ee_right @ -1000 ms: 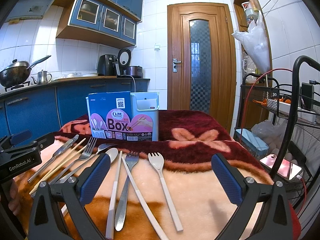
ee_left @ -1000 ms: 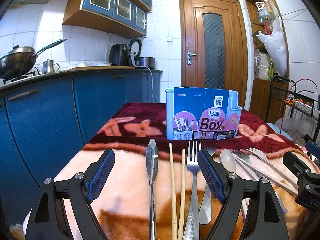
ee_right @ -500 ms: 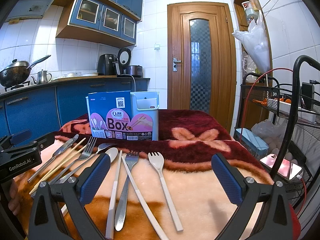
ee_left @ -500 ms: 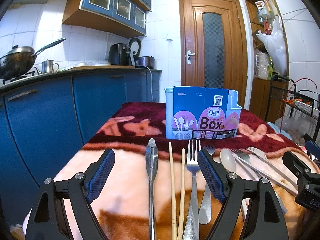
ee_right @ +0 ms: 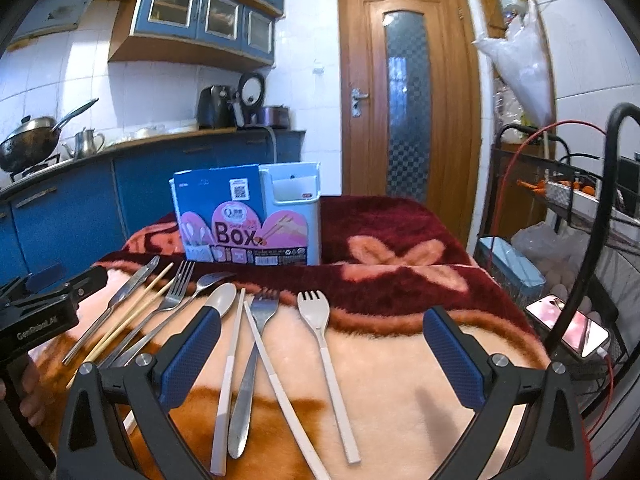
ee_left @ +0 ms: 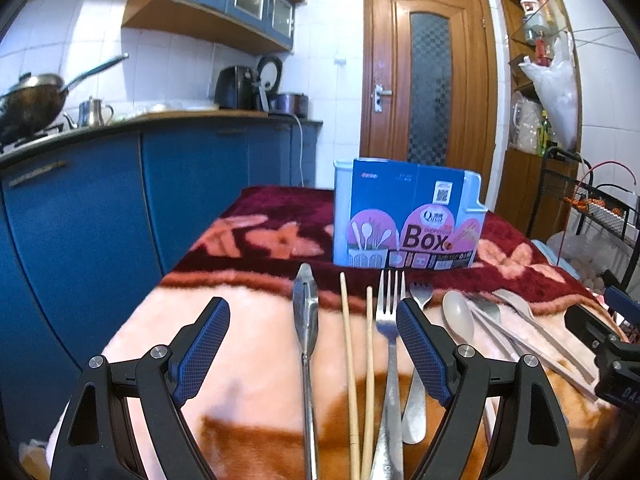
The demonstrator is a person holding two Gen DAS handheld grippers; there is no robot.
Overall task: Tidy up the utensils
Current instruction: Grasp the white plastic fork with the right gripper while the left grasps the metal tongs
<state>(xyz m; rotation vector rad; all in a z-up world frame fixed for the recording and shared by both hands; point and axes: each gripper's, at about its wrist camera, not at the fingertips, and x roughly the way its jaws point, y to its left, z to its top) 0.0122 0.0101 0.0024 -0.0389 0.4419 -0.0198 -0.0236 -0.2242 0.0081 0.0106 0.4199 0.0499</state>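
Observation:
Several utensils lie in a row on a blanket-covered table (ee_left: 240, 360). In the left wrist view a steel knife (ee_left: 305, 320), two wooden chopsticks (ee_left: 352, 352) and a steel fork (ee_left: 390, 328) lie between the fingers of my open left gripper (ee_left: 312, 344). A beige spoon (ee_left: 458, 316) lies right of it. In the right wrist view my open right gripper (ee_right: 320, 352) frames a beige chopstick (ee_right: 228, 368), a steel fork (ee_right: 256, 344) and a beige spork (ee_right: 324, 344). A pale blue utensil box (ee_right: 248, 220) with a printed sleeve stands upright behind the row.
Blue kitchen cabinets (ee_left: 80, 216) run along the left with a wok (ee_left: 32, 100) on the stove. A wire rack (ee_right: 580, 208) and a phone (ee_right: 568, 328) stand close at the right. A wooden door (ee_right: 408, 108) is behind the table.

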